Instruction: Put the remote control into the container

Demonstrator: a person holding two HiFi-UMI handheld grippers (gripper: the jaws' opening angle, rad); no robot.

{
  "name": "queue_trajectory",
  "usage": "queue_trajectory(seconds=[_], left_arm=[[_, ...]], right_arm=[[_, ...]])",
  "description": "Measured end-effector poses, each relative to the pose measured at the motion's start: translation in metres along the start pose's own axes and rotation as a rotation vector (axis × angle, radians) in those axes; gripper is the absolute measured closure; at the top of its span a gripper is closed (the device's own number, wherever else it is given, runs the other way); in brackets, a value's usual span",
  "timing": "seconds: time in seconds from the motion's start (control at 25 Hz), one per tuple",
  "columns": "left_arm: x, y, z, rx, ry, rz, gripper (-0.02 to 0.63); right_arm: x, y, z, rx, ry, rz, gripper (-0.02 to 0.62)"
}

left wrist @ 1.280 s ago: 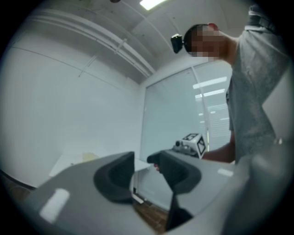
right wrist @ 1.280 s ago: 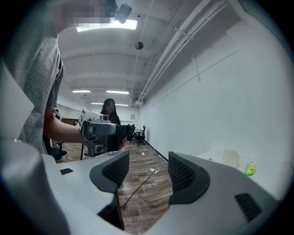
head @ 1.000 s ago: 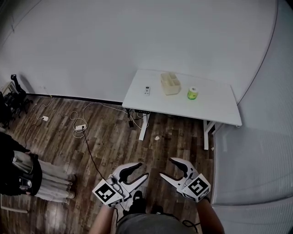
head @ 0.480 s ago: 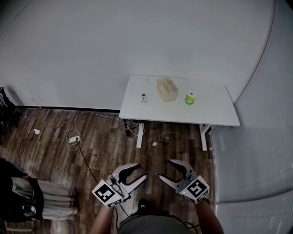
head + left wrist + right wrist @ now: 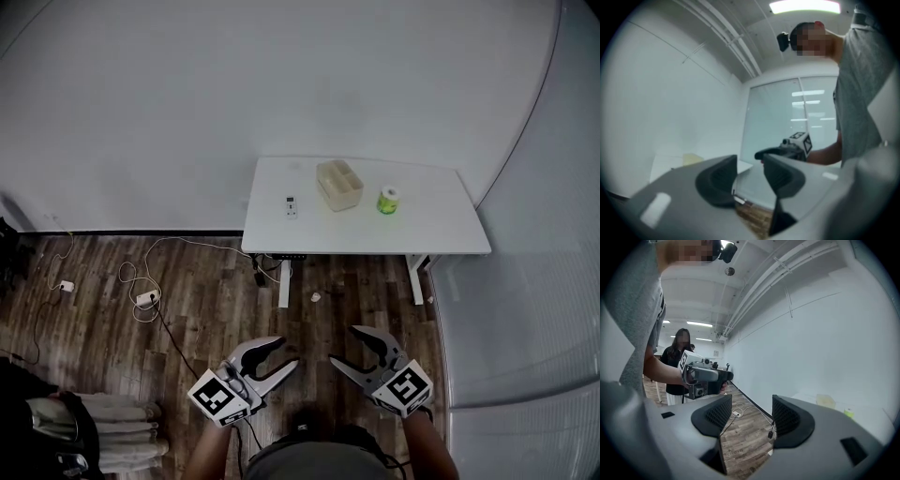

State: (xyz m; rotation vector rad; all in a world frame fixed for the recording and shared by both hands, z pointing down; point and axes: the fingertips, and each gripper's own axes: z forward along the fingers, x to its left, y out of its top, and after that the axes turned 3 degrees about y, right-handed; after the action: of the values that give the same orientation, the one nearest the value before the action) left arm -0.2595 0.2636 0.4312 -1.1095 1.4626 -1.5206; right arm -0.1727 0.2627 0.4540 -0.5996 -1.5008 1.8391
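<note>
A small white remote control (image 5: 291,203) lies on the left part of a white table (image 5: 431,230) far ahead in the head view. Beside it stands a beige compartmented container (image 5: 339,184), faintly seen as container (image 5: 826,401) in the right gripper view. Both grippers hang low over the wood floor, well short of the table. My left gripper (image 5: 286,352) holds nothing; its jaws stand a narrow gap apart, floor showing between them at left gripper (image 5: 750,173). My right gripper (image 5: 343,345) is open wider and empty, as right gripper (image 5: 752,416) shows.
A green roll (image 5: 388,200) stands right of the container. Cables and a power strip (image 5: 145,298) lie on the floor at left, and a small white scrap (image 5: 317,296) lies under the table. Another person (image 5: 677,364) stands in the background. A glass wall (image 5: 525,375) runs along the right.
The table has drifted slightly left in the head view and the floor clutter at left has slid toward the edge. Both grippers stay at the bottom, jaws unchanged.
</note>
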Motion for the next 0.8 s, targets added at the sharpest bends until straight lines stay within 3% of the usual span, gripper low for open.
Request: queue_trajectory(seconds=[0.32,0.8], left_arm=[[0.021,-0.006,0.020,0.038,-0.010,0.029,0.445],[0.060,-0.008,0.096,0.047,0.071,-0.005,0.445]], right_arm=[[-0.032,-0.007,0.010,0.012,-0.008,0.022,0.337],[-0.116,-0.010,0.022,0.002,0.093,0.019,0.337]])
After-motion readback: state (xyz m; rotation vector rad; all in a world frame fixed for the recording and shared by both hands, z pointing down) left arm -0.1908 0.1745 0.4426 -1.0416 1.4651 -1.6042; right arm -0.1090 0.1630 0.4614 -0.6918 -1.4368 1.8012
